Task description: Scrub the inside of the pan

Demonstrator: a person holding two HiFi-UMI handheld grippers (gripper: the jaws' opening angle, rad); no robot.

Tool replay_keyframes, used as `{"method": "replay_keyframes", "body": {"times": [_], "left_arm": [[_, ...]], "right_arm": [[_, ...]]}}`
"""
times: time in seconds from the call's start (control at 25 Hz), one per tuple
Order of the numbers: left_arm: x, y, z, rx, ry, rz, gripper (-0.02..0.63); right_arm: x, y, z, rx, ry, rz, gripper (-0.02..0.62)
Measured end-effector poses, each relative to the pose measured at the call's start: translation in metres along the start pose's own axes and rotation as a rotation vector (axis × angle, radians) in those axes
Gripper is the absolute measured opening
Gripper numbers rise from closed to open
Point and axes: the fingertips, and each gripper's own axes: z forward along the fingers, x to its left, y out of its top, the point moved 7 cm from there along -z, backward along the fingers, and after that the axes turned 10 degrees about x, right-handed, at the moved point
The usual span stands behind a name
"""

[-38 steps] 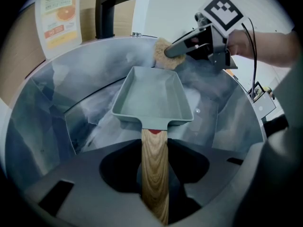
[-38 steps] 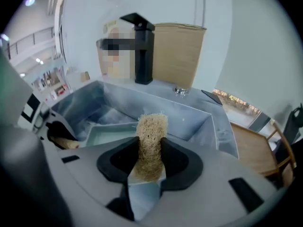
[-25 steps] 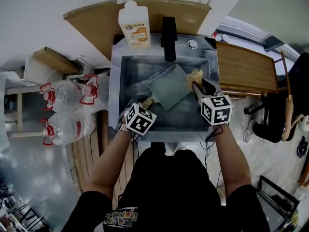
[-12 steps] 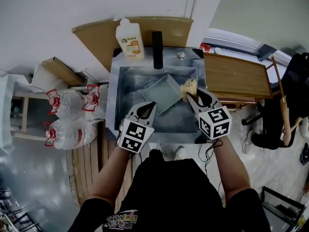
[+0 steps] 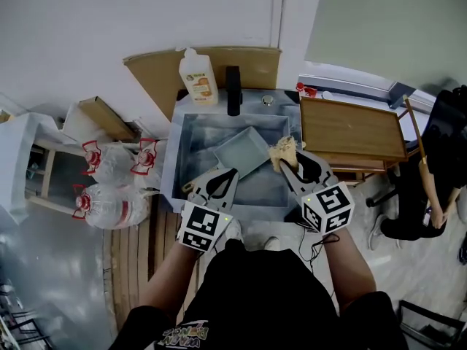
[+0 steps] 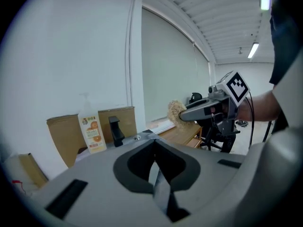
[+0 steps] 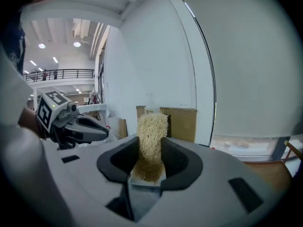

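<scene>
A square grey-green pan lies tilted in the steel sink, its pale handle pointing to the near left. My left gripper hovers over the sink's near edge, beside the handle and apart from it. In the left gripper view this gripper is shut with nothing between its jaws. My right gripper is raised at the sink's right side, shut on a tan fibrous scrubber. The scrubber stands up out of that gripper, clear of the pan.
A black faucet and an orange-labelled soap bottle stand behind the sink. A wooden table adjoins on the right. Plastic water bottles lie on the floor to the left. The person's body fills the near foreground.
Both grippers have lifted up and back from the sink. The left one came off the pan handle and closed empty. The right still holds the scrubber, which has come away from the pan.
</scene>
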Motion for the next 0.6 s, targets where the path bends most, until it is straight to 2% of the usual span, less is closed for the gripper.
{"method": "replay_keyframes", "body": {"times": [0.24, 0.6], "left_arm": [[-0.032, -0.002, -0.022, -0.010, 0.016, -0.032, 0.009], [-0.068, -0.028, -0.049, -0.004, 0.059, -0.084, 0.009]], "right_arm": [[0.012, -0.010, -0.025, -0.013, 0.041, -0.013, 0.146], [0.037, -0.040, -0.051, 0.004, 0.112, -0.010, 0.146]]}}
